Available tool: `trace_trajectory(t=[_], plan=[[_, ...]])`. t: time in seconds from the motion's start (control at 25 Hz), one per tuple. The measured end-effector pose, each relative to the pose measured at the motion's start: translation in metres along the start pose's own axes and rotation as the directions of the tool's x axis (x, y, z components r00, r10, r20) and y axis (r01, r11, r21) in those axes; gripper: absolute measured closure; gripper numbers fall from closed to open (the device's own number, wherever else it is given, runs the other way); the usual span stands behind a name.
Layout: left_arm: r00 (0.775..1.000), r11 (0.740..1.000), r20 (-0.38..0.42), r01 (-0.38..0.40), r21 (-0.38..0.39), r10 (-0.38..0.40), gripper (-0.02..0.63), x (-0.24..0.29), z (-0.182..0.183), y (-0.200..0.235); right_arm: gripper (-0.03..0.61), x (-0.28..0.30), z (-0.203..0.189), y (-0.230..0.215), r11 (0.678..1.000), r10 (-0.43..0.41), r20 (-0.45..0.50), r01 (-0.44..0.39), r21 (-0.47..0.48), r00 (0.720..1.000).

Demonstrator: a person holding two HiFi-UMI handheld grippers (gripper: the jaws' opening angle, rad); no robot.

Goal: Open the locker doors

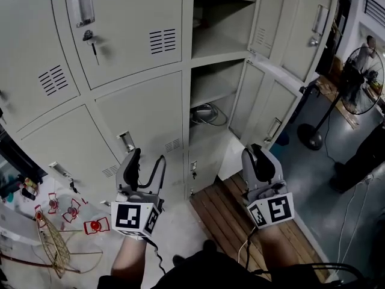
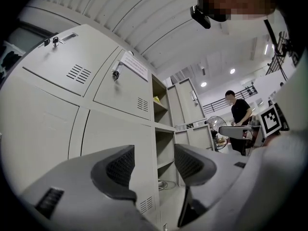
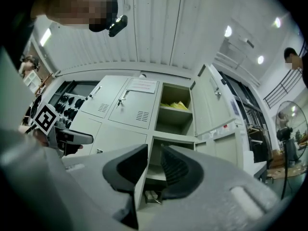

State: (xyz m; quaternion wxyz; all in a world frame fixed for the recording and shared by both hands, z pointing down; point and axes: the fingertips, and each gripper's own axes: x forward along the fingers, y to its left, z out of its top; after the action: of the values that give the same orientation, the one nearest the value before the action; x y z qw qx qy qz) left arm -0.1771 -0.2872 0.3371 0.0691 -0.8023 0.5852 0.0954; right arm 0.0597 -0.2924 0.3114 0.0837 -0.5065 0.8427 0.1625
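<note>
A bank of grey lockers [image 1: 141, 116] fills the head view. The left and middle columns are closed, with recessed handles [image 1: 126, 141] and a key [image 1: 90, 41] in one lock. In the right column the upper compartments [image 1: 210, 89] stand open, their doors [image 1: 267, 104] swung out to the right; the lowest door [image 1: 207, 158] is closed. My left gripper [image 1: 146, 160] [image 2: 154, 162] faces the closed middle column, jaws apart and empty. My right gripper [image 1: 257, 155] [image 3: 154, 165] hangs near the open doors' lower edge, with a narrow empty gap between its jaws.
Cables [image 1: 207, 113] lie in an open compartment and yellow stuff [image 3: 173, 105] on the top shelf. A standing fan [image 1: 361, 83] and a person [image 2: 239, 112] are off to the right. Wooden slats [image 1: 231, 218] cover the floor below me. Red clutter [image 1: 96, 225] and wire [image 1: 54, 245] lie at left.
</note>
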Motion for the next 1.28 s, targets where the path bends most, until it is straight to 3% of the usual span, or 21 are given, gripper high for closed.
trace_trajectory(t=[1.28], plan=[[1.000, 1.000, 0.016, 0.011, -0.002, -0.010, 0.359, 0.010, -0.005, -0.001, 0.497, -0.004, 0.010, -0.008, 1.000, -0.005, 0.023, 0.006, -0.006, 1.000]])
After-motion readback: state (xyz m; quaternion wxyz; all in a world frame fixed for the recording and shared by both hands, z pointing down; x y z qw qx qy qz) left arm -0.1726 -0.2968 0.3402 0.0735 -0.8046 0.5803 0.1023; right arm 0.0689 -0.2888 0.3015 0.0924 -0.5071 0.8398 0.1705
